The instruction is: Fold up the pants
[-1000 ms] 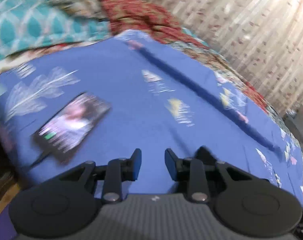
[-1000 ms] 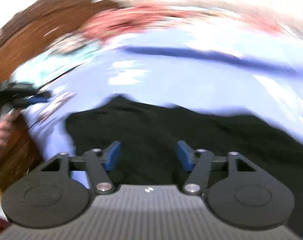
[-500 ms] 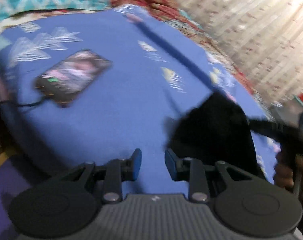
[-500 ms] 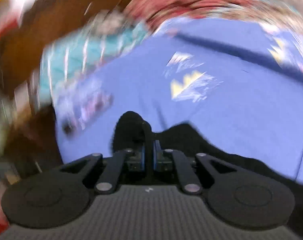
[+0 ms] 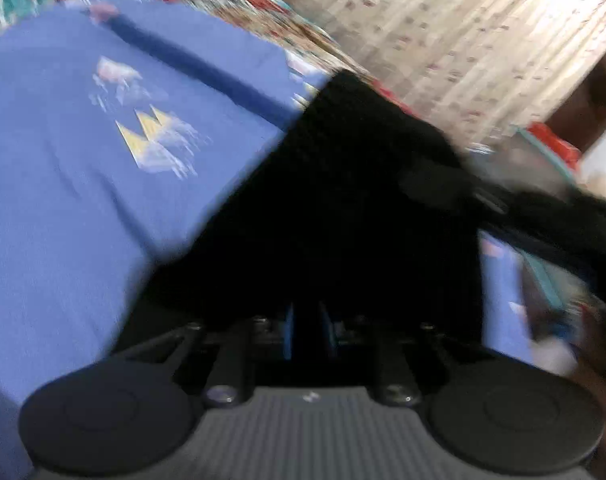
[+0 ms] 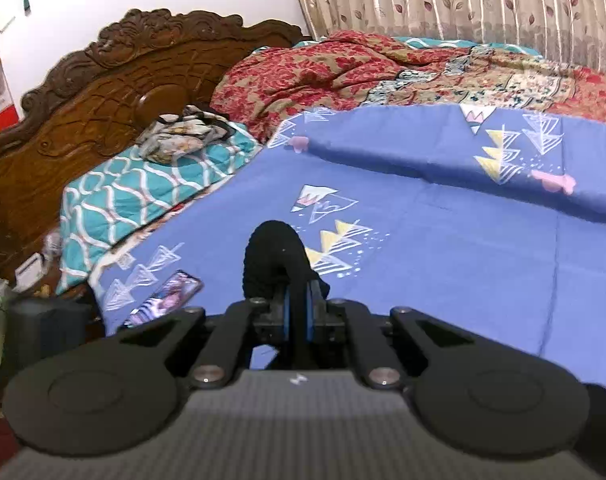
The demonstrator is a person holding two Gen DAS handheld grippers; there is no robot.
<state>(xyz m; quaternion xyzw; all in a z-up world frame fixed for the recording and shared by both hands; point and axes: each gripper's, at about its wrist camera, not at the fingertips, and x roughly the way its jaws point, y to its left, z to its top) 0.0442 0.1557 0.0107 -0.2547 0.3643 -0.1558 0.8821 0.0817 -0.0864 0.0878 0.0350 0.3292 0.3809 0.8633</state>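
Right fingers (image 6: 299,312): I see a bunched fold of the pants (image 6: 273,260) between them, rising just ahead. Bed sheet (image 6: 443,248) spreads beyond; phone (image 6: 165,298) lies on it, left of the fingers. Pillow (image 6: 143,188) farther left, headboard (image 6: 95,88) behind it, quilt (image 6: 363,64) far ahead. Left fingers (image 5: 307,332): pants (image 5: 343,200) directly ahead and between them, sheet (image 5: 83,180) to their left, curtain (image 5: 463,40) behind.
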